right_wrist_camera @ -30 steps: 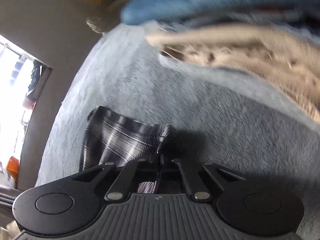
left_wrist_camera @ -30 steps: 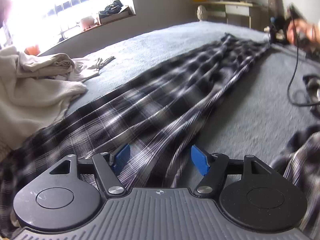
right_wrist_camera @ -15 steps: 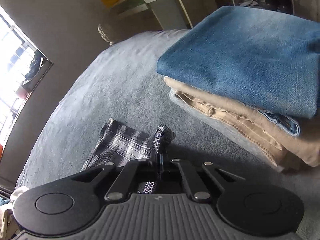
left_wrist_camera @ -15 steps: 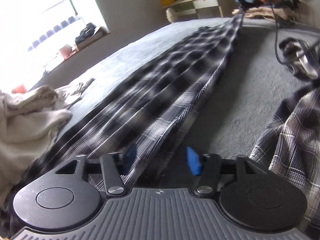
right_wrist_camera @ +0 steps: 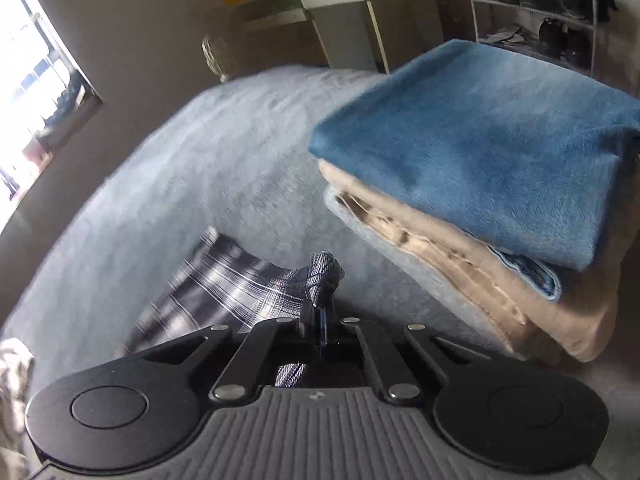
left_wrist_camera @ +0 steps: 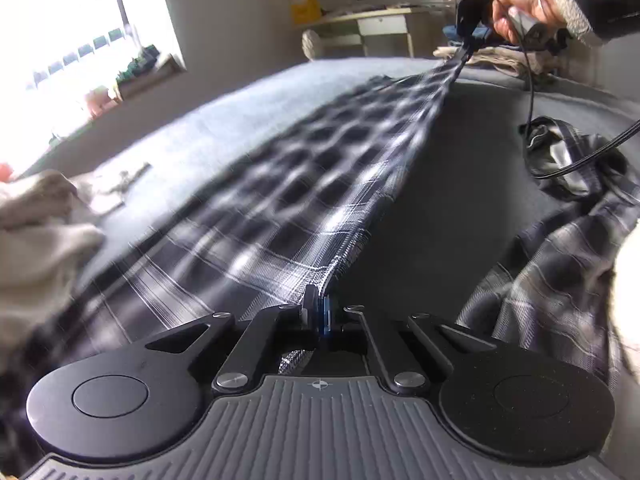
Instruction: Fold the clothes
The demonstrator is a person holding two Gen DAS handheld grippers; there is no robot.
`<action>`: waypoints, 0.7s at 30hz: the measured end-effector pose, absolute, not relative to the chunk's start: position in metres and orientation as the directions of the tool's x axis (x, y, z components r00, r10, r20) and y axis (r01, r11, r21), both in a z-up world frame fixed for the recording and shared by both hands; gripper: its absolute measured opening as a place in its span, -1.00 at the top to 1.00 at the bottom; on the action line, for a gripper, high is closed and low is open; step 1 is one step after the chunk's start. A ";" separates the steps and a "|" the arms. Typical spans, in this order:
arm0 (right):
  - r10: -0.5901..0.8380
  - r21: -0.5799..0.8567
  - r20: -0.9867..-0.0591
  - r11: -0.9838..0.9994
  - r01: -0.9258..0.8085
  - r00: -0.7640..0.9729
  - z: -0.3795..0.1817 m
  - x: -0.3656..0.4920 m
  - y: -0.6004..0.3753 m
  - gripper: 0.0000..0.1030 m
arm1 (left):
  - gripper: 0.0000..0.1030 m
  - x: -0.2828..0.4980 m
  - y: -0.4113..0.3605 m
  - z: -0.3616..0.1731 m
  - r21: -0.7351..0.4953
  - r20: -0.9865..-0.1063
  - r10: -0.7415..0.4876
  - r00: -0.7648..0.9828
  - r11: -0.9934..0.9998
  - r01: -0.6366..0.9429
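- With both grippers pinching the plaid garment (left_wrist_camera: 304,200), left gripper (left_wrist_camera: 318,312) near, right gripper (right_wrist_camera: 320,320) far, we hold it taut over the bed (left_wrist_camera: 208,128).
- Next, we judge: bring the ends together.

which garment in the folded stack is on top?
The blue denim one. It lies on top of the folded tan garment, which shows only as layered edges beneath it, right of the right gripper.

Plaid garment (left_wrist_camera: 304,184) stretched over bed (left_wrist_camera: 224,128) between left hand-held gripper (left_wrist_camera: 318,314), near, and right hand-held gripper (left_wrist_camera: 466,46), far. Folded stack (right_wrist_camera: 480,184) on bed right of right hand-held gripper. Crumpled clothes (left_wrist_camera: 36,240) left.
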State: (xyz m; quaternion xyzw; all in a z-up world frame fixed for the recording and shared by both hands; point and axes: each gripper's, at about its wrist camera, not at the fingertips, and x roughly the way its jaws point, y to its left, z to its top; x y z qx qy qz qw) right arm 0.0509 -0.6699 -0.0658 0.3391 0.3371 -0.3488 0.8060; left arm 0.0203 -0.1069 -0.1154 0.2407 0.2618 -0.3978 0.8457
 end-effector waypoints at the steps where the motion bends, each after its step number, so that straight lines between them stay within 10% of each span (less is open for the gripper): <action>1: -0.333 0.284 -0.796 0.532 0.798 0.506 -0.072 0.051 -0.670 0.96 | 1.00 0.022 -0.107 -0.117 0.187 -0.642 -0.548 0.535 0.566 0.803; 8: -0.348 0.211 -0.829 0.531 0.821 0.438 -0.100 0.048 -0.671 0.93 | 0.96 0.034 -0.107 -0.132 0.095 -0.693 -0.545 0.471 0.579 0.810; 12: -0.352 0.175 -0.845 0.531 0.829 0.404 -0.118 0.043 -0.673 0.64 | 0.59 0.031 -0.105 -0.128 0.057 -0.686 -0.565 0.459 0.587 0.808; 15: -0.435 0.065 -0.827 0.557 0.828 0.357 -0.108 0.040 -0.663 0.04 | 0.38 0.024 -0.101 -0.122 0.038 -0.676 -0.590 0.441 0.569 0.821; 21: -0.494 0.112 -0.730 0.596 0.795 0.473 -0.072 0.024 -0.635 0.05 | 0.36 0.027 -0.080 -0.098 -0.078 -0.615 -0.657 0.436 0.601 0.796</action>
